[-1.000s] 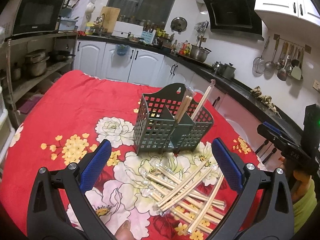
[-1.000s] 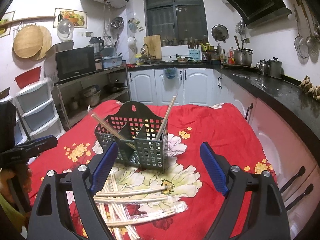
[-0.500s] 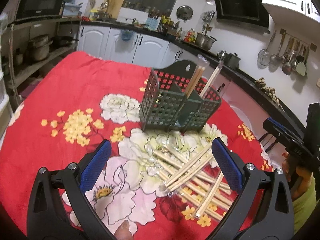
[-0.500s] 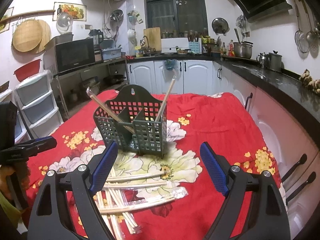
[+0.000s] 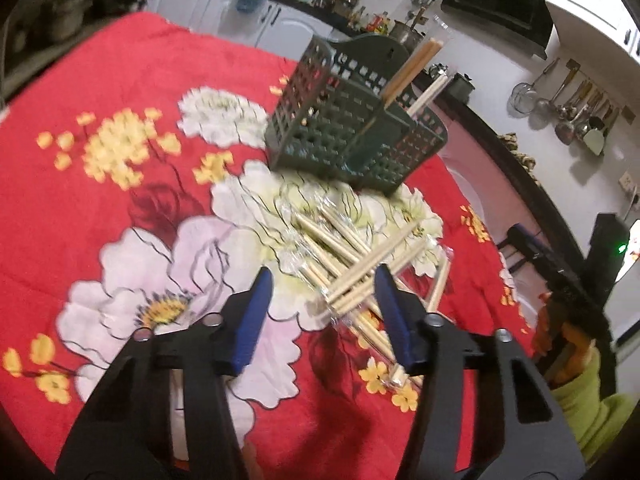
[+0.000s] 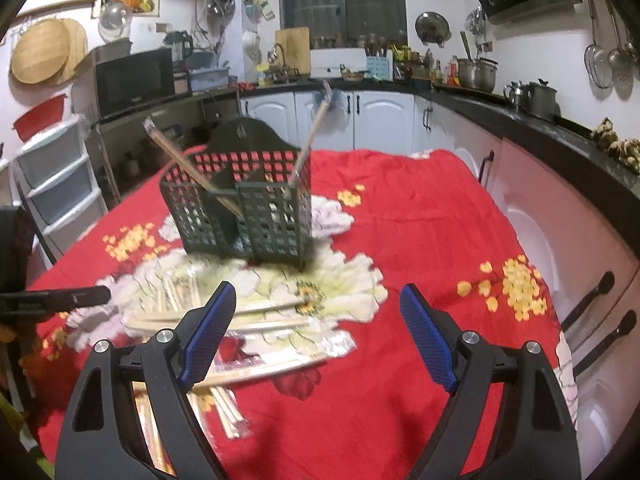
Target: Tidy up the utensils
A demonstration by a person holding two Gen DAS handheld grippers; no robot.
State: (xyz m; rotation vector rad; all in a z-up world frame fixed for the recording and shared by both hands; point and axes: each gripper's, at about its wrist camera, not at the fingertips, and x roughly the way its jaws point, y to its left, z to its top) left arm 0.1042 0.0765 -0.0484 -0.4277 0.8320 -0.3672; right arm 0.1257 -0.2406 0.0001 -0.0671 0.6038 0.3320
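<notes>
A dark green slotted utensil basket (image 5: 352, 136) stands on the red floral tablecloth (image 5: 120, 92) with a few chopsticks upright in it; it also shows in the right wrist view (image 6: 244, 204). A pile of wrapped wooden chopsticks (image 5: 360, 268) lies in front of it, also seen in the right wrist view (image 6: 240, 320). My left gripper (image 5: 322, 292) is open, its jaws narrowed, low over the near end of the pile. My right gripper (image 6: 316, 332) is open and empty, above the cloth to the right of the pile.
The right gripper (image 5: 560, 276) shows at the right edge of the left wrist view. The left gripper (image 6: 52, 300) shows at the left edge of the right wrist view. Kitchen cabinets (image 6: 360, 120) and a black counter (image 6: 560, 128) surround the table.
My left gripper has dropped and moved forward to the chopstick pile, and its jaws have narrowed. My right gripper has moved slightly forward and stays wide open.
</notes>
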